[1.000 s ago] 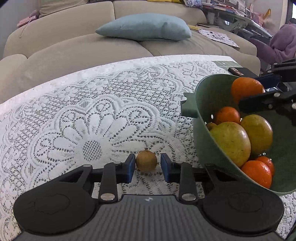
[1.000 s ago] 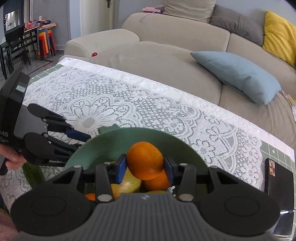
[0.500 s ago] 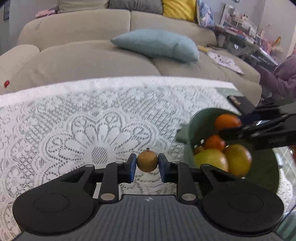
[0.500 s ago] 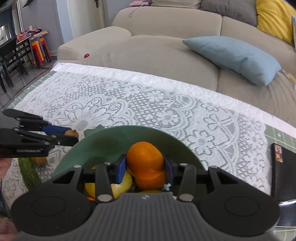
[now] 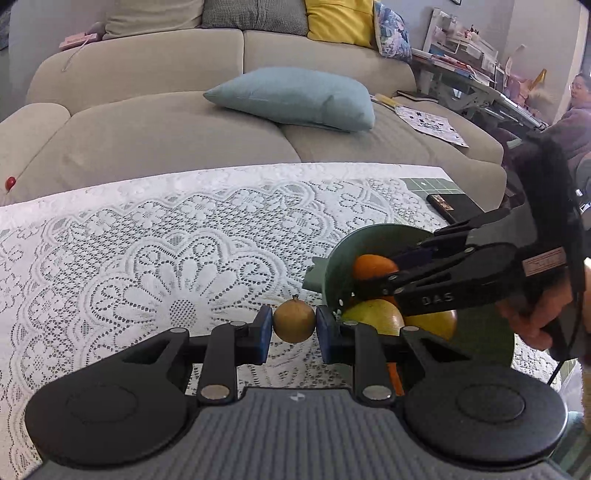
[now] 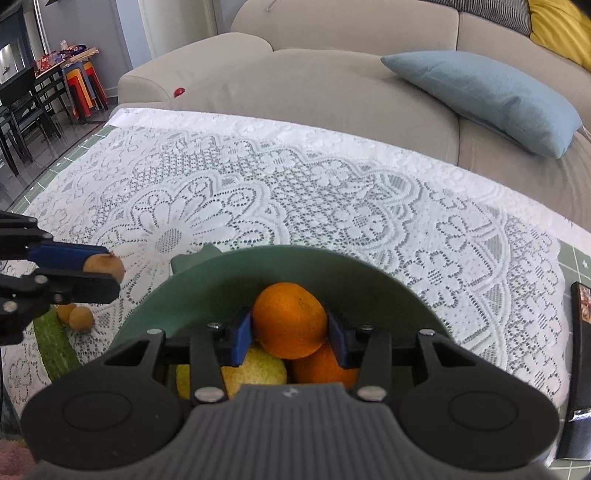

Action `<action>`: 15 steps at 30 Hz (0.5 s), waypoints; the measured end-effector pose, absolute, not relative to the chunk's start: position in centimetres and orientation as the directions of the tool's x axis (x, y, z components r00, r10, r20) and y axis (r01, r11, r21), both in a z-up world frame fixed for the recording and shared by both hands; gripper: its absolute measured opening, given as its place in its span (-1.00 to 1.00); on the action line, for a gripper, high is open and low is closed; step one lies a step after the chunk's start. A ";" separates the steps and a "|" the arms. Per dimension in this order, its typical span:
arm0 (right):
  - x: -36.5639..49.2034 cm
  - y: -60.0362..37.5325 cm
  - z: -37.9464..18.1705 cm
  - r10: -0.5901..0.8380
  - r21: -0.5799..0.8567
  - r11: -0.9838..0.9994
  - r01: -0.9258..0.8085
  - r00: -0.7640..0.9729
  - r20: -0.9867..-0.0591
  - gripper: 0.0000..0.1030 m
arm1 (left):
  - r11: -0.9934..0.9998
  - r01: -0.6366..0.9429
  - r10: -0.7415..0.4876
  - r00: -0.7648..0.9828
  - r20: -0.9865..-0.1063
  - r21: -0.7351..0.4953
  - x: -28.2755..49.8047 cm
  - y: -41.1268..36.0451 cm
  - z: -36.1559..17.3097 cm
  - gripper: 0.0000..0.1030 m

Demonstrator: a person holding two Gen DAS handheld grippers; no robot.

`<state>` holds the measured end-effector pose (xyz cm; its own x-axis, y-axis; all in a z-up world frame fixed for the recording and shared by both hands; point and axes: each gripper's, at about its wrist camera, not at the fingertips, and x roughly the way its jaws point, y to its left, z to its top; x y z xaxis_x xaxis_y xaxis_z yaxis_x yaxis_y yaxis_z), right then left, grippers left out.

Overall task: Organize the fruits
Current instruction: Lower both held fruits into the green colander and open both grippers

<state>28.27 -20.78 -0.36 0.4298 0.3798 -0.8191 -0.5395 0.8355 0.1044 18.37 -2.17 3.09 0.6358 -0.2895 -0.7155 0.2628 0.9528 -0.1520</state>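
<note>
A home living room. Beige sectional sofa (image 5: 155, 122) at twelve o'clock, with a blue cushion (image 5: 295, 98) and a yellow one (image 5: 338, 18); lace-covered table (image 5: 147, 236) in front; dining chairs (image 6: 22, 110) and stacked stools (image 6: 83, 88) at ten o'clock; cluttered desk (image 5: 476, 70) at two.

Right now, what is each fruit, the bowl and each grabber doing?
Left gripper: shut on the small brown fruit.
Small brown fruit: held above the lace cloth.
Right gripper: shut on the orange.
Orange: held over the green bowl.
Green bowl: upright, partly filled with fruit.
</note>
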 end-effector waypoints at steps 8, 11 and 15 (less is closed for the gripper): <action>27.4 -21.4 0.5 0.389 0.099 0.844 -0.527 0.474 -0.790 0.16 | 0.952 0.273 -0.289 0.637 -0.715 -0.142 17.8 -3.0 3.7 -0.46; 26.7 -21.9 1.3 0.400 0.103 0.849 -0.517 0.504 -0.766 0.16 | 0.950 0.278 -0.292 0.634 -0.716 -0.141 17.7 -3.5 3.7 -0.46; 25.0 -23.1 2.5 0.401 0.110 0.875 -0.472 0.577 -0.712 0.41 | 0.939 0.306 -0.323 0.629 -0.708 -0.156 17.4 -4.4 4.1 -0.46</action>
<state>25.01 -23.13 2.55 0.5770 0.4010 -0.7116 -0.4718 0.8748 0.1104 17.36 -4.36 4.09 0.6286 -0.3226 -0.7077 0.3058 0.9391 -0.1564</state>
